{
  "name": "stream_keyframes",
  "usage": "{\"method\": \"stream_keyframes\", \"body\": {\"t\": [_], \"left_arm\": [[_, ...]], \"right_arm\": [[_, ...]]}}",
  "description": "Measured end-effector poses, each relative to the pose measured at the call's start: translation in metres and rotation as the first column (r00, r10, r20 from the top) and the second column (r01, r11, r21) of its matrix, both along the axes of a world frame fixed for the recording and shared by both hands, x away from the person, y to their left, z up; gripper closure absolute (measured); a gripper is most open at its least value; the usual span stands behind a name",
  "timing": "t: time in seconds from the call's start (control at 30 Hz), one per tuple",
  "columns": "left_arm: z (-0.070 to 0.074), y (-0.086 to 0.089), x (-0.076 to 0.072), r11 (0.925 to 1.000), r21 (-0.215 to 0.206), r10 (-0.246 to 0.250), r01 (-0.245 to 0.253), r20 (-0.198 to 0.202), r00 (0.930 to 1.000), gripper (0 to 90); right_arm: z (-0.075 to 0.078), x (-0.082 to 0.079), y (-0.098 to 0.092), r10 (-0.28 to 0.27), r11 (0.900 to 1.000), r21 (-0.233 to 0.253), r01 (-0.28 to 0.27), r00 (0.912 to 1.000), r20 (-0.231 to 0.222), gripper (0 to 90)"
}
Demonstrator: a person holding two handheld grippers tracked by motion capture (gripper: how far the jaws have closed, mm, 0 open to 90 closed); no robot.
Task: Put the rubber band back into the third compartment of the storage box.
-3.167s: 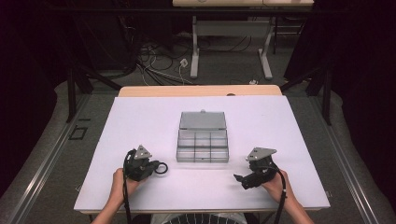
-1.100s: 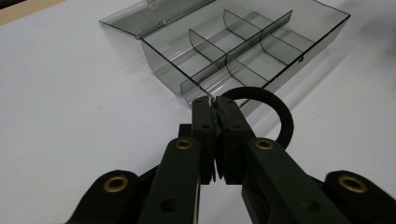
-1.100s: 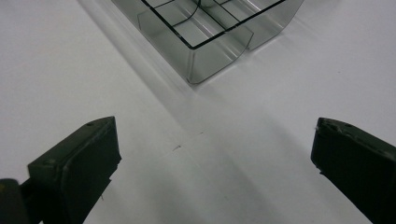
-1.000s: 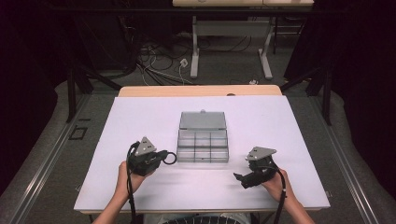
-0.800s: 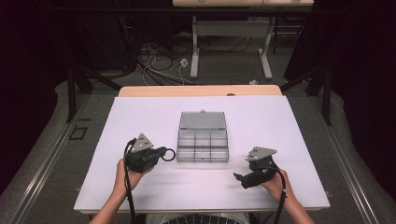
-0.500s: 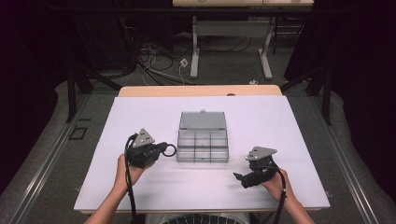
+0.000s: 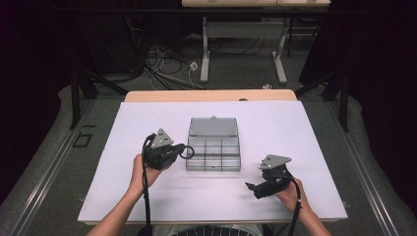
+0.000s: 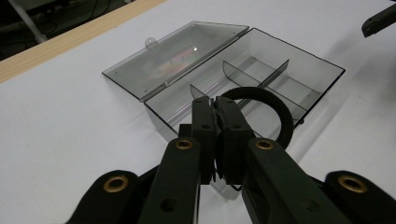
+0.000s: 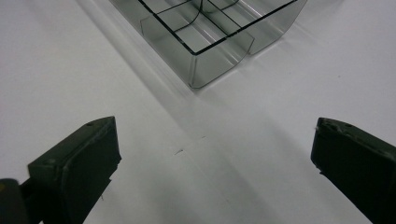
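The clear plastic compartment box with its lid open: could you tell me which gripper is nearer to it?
Left. The left gripper, holding a black ring, is at the clear plastic compartment box's left edge; the right gripper sits apart, near its front right corner.

White table (image 7: pixel 295 128) with a wooden far edge (image 7: pixel 211 95); beyond it, what look like tangled cables (image 7: pixel 167 64) on grey floor (image 7: pixel 236 73).

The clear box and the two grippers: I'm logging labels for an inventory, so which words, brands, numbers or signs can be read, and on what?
None can be read.
Clear compartment box and its open lid: no print, only a glare patch.
Black ring held by the left gripper: no marking.
Right gripper, jaws apart: no marking.
White table: no writing.
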State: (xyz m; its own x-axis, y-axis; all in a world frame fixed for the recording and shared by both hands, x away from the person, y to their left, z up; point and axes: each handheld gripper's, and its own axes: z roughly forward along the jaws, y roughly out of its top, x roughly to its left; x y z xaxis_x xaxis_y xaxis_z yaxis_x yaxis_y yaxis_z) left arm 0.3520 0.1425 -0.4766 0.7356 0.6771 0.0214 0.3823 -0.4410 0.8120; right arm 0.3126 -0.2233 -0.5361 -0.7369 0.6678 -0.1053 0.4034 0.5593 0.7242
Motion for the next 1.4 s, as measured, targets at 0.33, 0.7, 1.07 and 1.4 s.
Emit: {"method": "stream_keyframes", "body": {"t": [0.33,0.7,1.07,1.4], "left_arm": [[0.002,-0.010,0.007,0.9999,-0.008,-0.009,0.009,0.001,1.0000,87.1],[0.001,-0.023,0.020,0.9999,-0.007,-0.016,0.016,-0.001,0.9999,87.1],[0.002,-0.037,0.031,0.9998,-0.009,-0.017,0.017,0.000,0.9999,87.0],[0.001,-0.044,0.042,0.9997,-0.023,-0.008,0.008,0.000,1.0000,87.0]], "right_arm": [[0.001,-0.001,0.000,0.001,1.000,-0.003,-0.001,1.0000,-0.006,0.9],[0.000,0.000,-0.001,0.000,1.000,-0.001,0.000,1.0000,-0.003,0.9],[0.000,0.000,-0.001,0.000,1.000,-0.002,0.000,1.0000,-0.003,1.0],[0.000,0.000,0.000,-0.001,1.000,0.000,0.001,1.0000,-0.007,1.0]]}}
